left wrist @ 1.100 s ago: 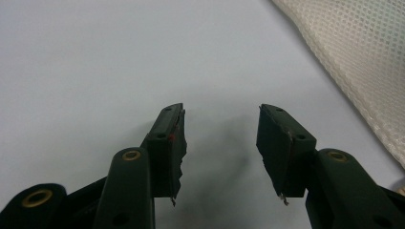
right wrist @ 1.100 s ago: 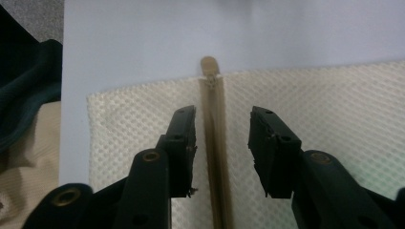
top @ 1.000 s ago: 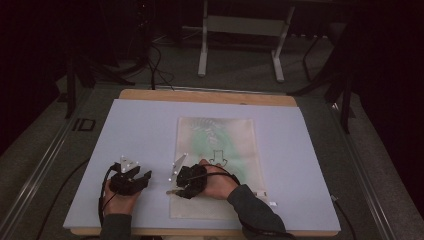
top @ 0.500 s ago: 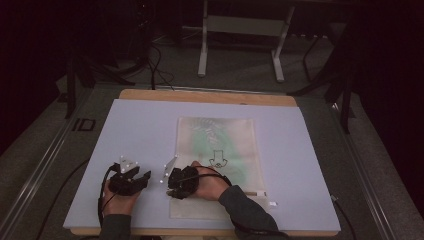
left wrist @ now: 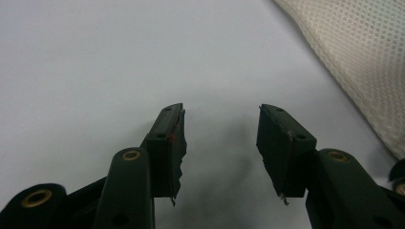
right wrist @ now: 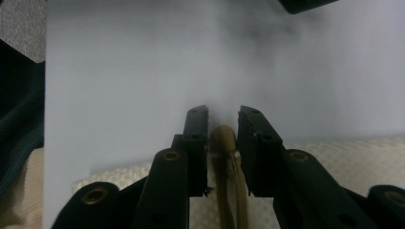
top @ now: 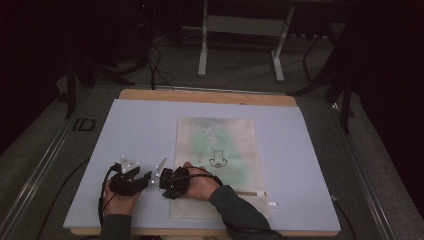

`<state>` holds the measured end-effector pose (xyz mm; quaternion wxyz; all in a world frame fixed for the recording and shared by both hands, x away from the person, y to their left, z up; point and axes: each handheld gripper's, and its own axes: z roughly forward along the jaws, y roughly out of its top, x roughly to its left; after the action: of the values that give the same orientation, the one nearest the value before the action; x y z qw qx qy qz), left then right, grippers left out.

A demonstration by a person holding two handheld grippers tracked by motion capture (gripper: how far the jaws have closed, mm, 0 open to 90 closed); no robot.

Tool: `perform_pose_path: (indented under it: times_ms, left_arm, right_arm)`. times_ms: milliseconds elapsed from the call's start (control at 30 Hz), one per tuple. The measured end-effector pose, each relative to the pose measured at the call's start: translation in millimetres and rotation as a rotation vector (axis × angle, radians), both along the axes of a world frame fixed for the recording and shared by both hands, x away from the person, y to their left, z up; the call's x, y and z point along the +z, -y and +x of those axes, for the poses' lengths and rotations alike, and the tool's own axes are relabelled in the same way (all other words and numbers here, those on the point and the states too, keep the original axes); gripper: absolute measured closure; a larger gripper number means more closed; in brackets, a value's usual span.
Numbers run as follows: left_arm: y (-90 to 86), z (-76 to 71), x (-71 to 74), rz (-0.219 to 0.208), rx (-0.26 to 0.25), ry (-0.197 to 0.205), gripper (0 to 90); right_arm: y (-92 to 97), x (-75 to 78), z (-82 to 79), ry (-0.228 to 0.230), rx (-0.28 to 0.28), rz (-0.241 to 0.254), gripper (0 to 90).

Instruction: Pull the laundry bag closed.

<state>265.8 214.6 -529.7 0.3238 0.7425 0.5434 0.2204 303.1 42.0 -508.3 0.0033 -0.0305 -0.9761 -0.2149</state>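
The cream mesh laundry bag (top: pixel 220 165), flat and rectangular with a pale green garment showing through it, lies in the middle of the high view and reaches down toward the lower edge of the frame. At its lower left edge sits a tan zipper pull with a rounded wooden-looking tip (right wrist: pixel 224 143); in the right gripper view this pull stands in the centre of the frame, between the two black jaws.

The right gripper (right wrist: pixel 223 125) has just been closing its jaws, and the pull lies between them with narrow slits of space on either side, so the pads sit close around it without clearly pressing on it. In the high view this gripper (top: pixel 161 180) is at lower centre, at the bag's left border.

The left gripper (left wrist: pixel 222 129) is released, its jaws spread wide over bare surface, with a corner of the mesh bag at the upper right of its own view. In the high view it (top: pixel 142 179) rests at lower left, just beside the right one.

Both rest on the pale lilac-grey table mat (top: pixel 135 130), which covers a wooden table (top: pixel 210 96) whose far edge shows above the mat.
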Motion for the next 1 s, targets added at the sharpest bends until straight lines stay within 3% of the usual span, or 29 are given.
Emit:
perform_pose_path:
  times_ms: [333, 667, 800, 1000]
  left_arm:
    - [0.5, 0.5, -0.3, 0.004, -0.004, -0.003, 51.8]
    - [1.0, 0.1, 0.0, 0.002, -0.004, 0.0, 51.7]
    - [2.1, -0.5, 0.4, 0.003, -0.006, 0.003, 51.4]
    - [3.6, -1.3, 1.1, -0.005, -0.016, 0.002, 51.7]
  right_arm:
    - [0.1, 0.3, -3.7, 0.027, 0.04, -0.03, 80.6]
    - [6.4, 8.8, -1.9, 0.021, 0.019, 0.044, 80.6]
    - [18.2, 15.5, -3.4, 0.021, 0.01, 0.087, 80.5]
    - [33.0, 17.5, -3.6, 0.01, 0.01, 0.088, 80.3]
